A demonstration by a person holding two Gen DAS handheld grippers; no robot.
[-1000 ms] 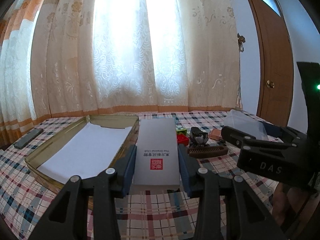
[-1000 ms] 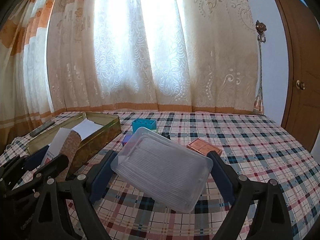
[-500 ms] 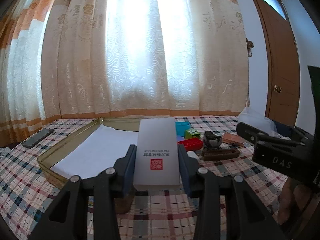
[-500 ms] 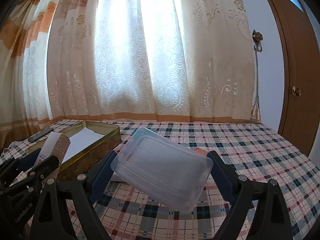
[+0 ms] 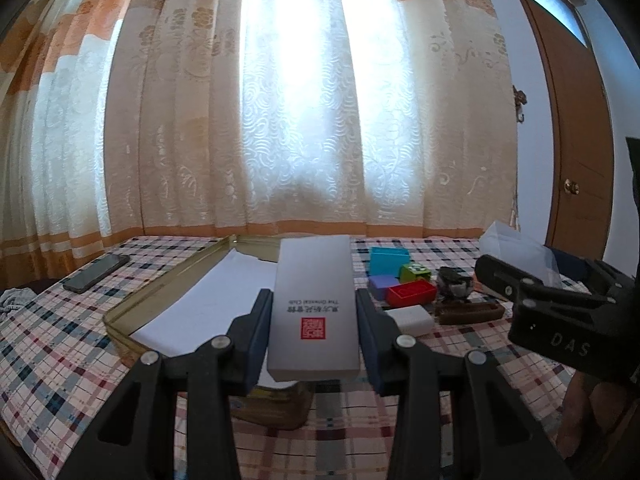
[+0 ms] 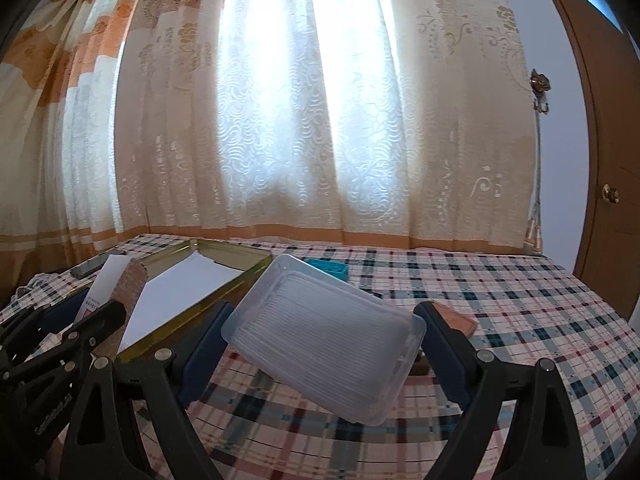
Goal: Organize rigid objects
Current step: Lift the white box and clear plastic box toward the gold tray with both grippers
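Left wrist view: the left gripper point(image 5: 314, 328) pinches a long grey box point(image 5: 313, 312) between its two dark fingers.
Grey box: flat and smooth, with a small red square stamp and tiny print on top. It is held up over the near end of the gold tin point(image 5: 120, 312).
Gold tin: shiny metal, wide and shallow, with white paper point(image 5: 208, 300) lying flat inside.
Right wrist view: the right gripper point(image 6: 324, 340) squeezes a clear plastic tray point(image 6: 324, 340) from both sides.
Clear tray: a tilted rectangle with round corners and fine ridges, held above the checked cloth point(image 6: 520, 300).
Blocks: a teal block point(image 5: 389, 260), green block point(image 5: 416, 272), purple block point(image 5: 383, 285) and red block point(image 5: 411, 293) sit close together right of the tin.
White block: point(image 5: 410, 319) smooth, just in front of them.
Brown comb: point(image 5: 468, 312) toothed, beside the blocks.
Phone: point(image 5: 96, 273) dark and flat, left of the tin.
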